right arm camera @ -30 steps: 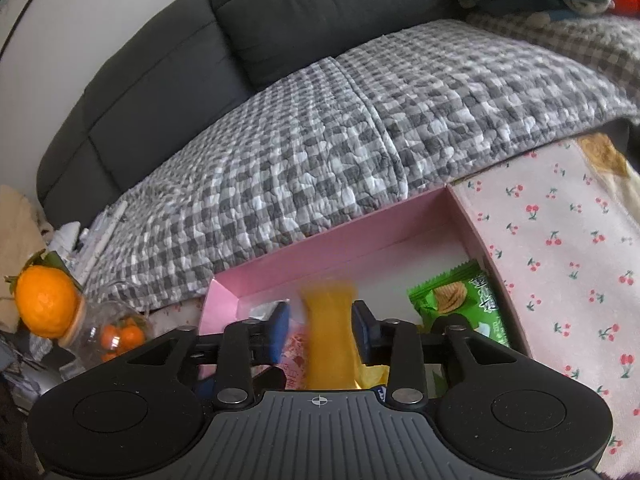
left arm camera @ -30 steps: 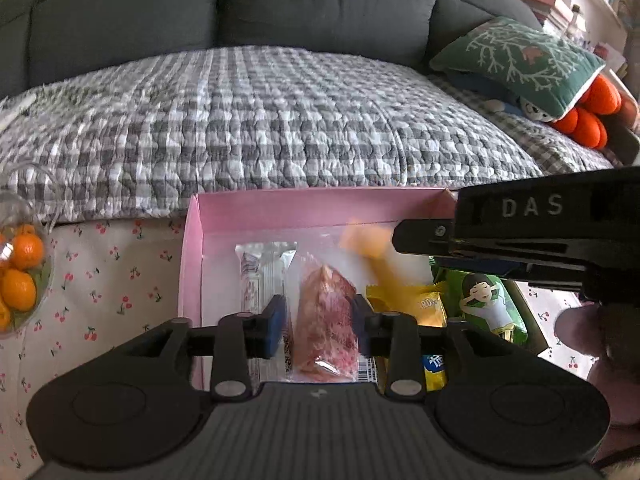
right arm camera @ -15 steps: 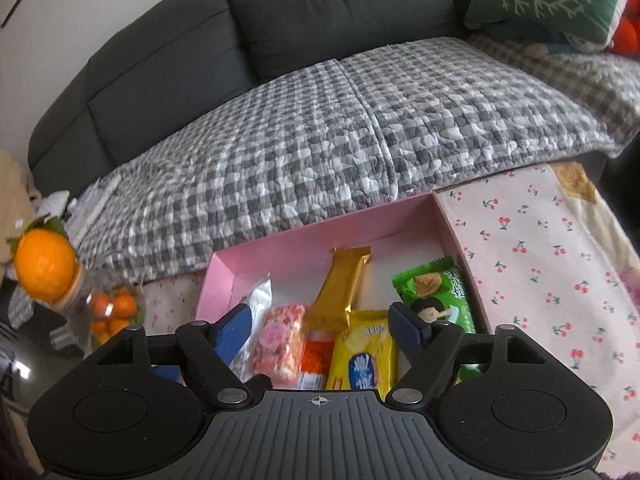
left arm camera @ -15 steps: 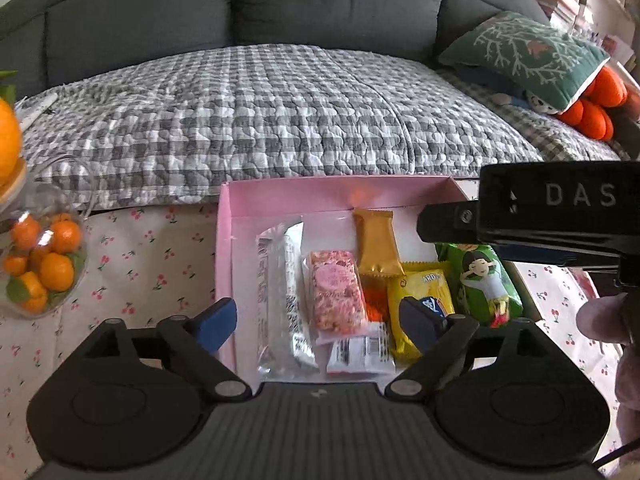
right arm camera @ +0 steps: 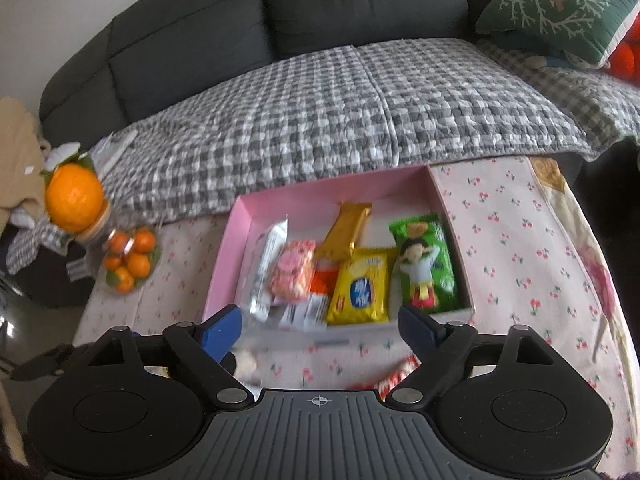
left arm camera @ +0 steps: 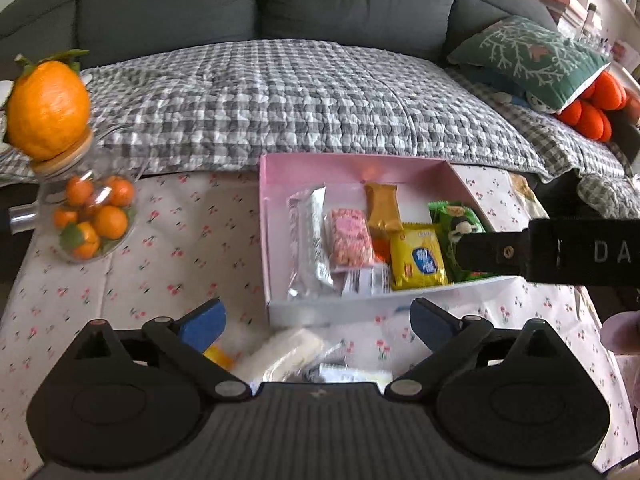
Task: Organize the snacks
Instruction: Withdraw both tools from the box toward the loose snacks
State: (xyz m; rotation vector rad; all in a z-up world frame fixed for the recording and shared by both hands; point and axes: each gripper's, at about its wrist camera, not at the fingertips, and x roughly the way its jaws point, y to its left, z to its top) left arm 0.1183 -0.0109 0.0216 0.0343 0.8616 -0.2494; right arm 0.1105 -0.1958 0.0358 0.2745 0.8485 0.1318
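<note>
A pink box [left arm camera: 352, 166] [right arm camera: 316, 196] on the cherry-print cloth holds a clear-wrapped bar [left arm camera: 308, 240], a pink snack [left arm camera: 350, 236] [right arm camera: 292, 276], a gold bar [left arm camera: 384, 208] [right arm camera: 348, 232], a yellow packet [left arm camera: 418, 256] [right arm camera: 362, 284] and a green packet [left arm camera: 456, 232] [right arm camera: 424, 264]. My left gripper [left arm camera: 318, 322] hovers before the box's near wall, its jaws opening wide with nothing between them. My right gripper [right arm camera: 320, 330] does the same; its black body [left arm camera: 560, 252] crosses the box's right corner. Loose snacks lie in front of the box: a white wafer pack [left arm camera: 288, 350] and a red-and-white pack [right arm camera: 400, 376].
A glass jar of small oranges [left arm camera: 92, 220] [right arm camera: 130, 260] with a big orange lid [left arm camera: 48, 108] stands at the table's left. Behind the box runs a sofa with a grey checked quilt [left arm camera: 300, 92] and a green cushion [left arm camera: 528, 56]. Bare cloth [right arm camera: 520, 260] lies right of the box.
The left gripper let go of the pink snack and the right let go of the gold bar; both now lie in the box. Both grippers opened wide and drew back and up.
</note>
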